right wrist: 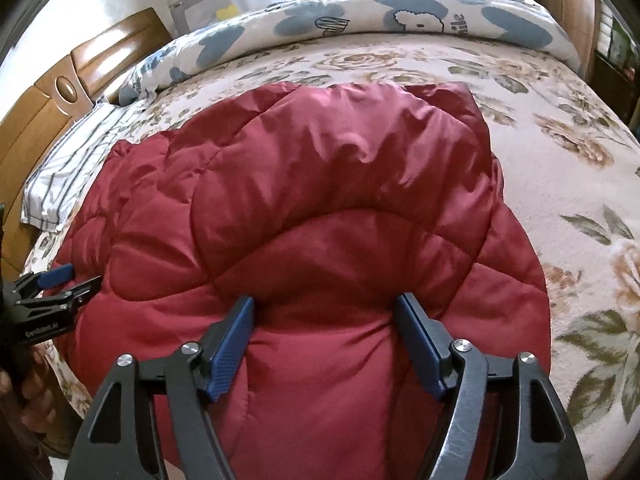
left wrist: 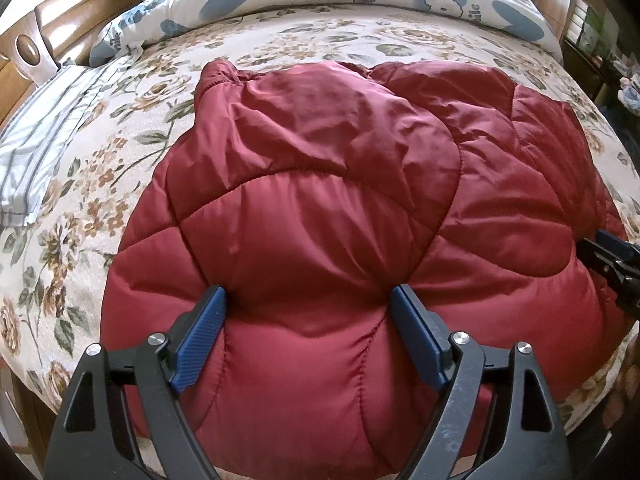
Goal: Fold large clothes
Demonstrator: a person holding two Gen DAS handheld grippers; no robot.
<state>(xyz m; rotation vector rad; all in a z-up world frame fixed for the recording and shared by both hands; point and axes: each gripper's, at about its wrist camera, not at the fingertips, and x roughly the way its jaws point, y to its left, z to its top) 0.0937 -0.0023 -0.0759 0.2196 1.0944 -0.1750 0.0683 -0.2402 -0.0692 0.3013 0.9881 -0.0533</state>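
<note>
Quilted dark-red jacket (left wrist: 320, 184) lies spread on the floral bedspread (left wrist: 100, 184), near the bed's front edge. Left gripper (left wrist: 308, 300) and right gripper (right wrist: 326, 308) each press down into its padding, jaws spread wide, a puffed bulge between them.

Dark red quilted jacket (left wrist: 340, 200), floral bedspread (left wrist: 120, 152)

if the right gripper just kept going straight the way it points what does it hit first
Most likely the red jacket. The right gripper points down at its quilted bulge, which already swells between the open fingers. Depth is unclear, so contact may already be near.
</note>
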